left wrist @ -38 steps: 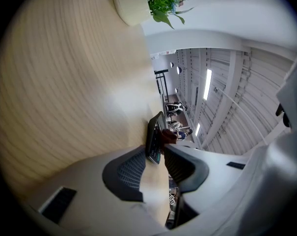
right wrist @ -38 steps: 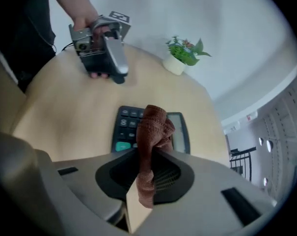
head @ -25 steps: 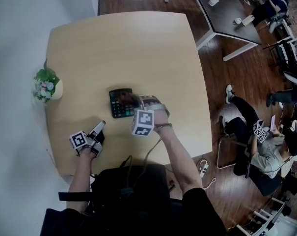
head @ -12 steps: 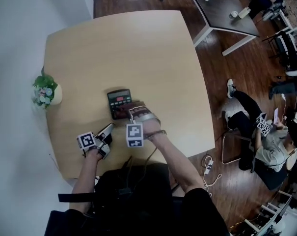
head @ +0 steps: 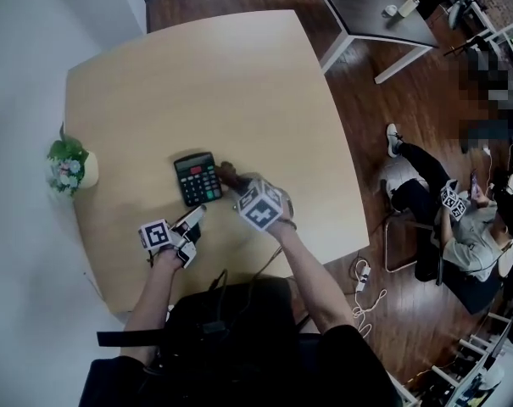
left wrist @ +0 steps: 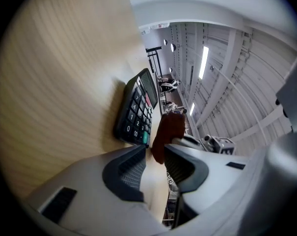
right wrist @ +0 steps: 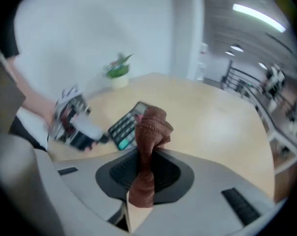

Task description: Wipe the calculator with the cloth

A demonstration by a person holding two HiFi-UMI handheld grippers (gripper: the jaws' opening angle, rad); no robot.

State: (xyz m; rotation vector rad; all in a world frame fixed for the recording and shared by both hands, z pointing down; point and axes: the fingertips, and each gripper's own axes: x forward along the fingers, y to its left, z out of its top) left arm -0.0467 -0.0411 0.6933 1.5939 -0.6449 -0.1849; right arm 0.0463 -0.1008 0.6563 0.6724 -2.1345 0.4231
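in the left gripper view your left gripper (left wrist: 155,154) has its jaws only a narrow way apart and nothing sits between the pads; the brown cloth (left wrist: 169,129) that shows through the gap lies beyond the tips, not in them. the calculator (left wrist: 137,113) lies flat on the table (left wrist: 60,92) just past those tips, seen edge-on, so its keys are squashed together and its display is hard to read. the view is rolled on its side, and the gripper's own body cuts off the lower part of it. in the right gripper view your right gripper (right wrist: 147,168) is clamped on the cloth, which stands up in a bunched twist above the jaws with a tail hanging below; it covers the pads where they meet and hides a corner of the calculator behind it. this view is soft with blur, so the left gripper shows only as a smear at the left, and the potted plant (right wrist: 118,73) at the table's far edge is vague. in the head view the calculator lies face up near the middle of the table, nearer your edge, with the cloth touching its right side. the marker cube (head: 260,204) hides the right gripper's jaws here, and the left gripper's tips sit just off the calculator's near corner.
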